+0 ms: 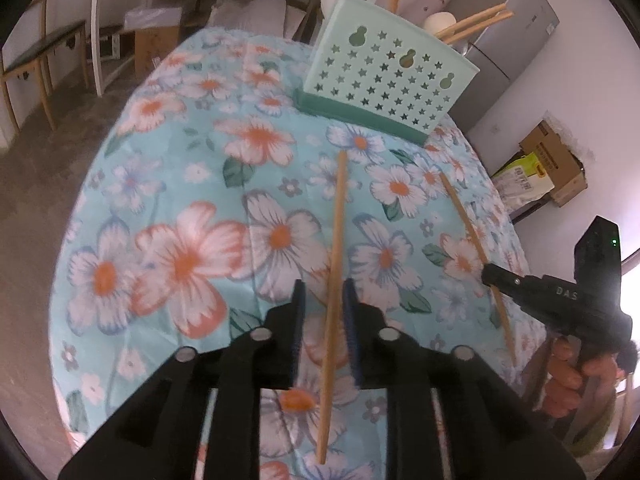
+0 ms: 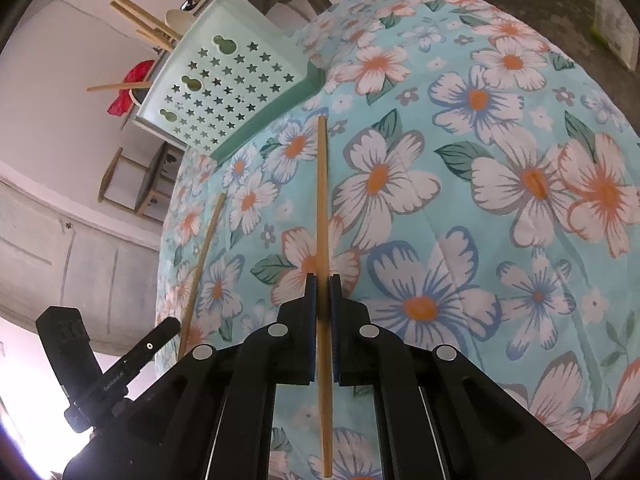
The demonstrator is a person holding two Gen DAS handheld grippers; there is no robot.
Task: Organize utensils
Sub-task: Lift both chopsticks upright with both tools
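Chopsticks lie apart on the floral surface (image 1: 192, 184), one for each hand-held gripper; the left hand-held gripper (image 1: 323, 300) straddles the left chopstick (image 1: 335, 240), its blue pads standing a little off the wood on both sides, so it is released rather than clamped; that stick runs forward toward the mint utensil holder (image 1: 384, 76), its far tip close to the holder's dark green base; the right hand-held gripper (image 2: 322, 292) has its pads drawn in tight against the right chopstick (image 2: 322, 200), grasping it near the middle; this stick also points at the utensil holder, which stands at the far edge of the surface; more chopsticks (image 2: 140, 20) and a pale spoon (image 1: 439, 21) poke out of its top; in the left wrist view the right hand-held gripper appears at the surface's edge, on the right chopstick.
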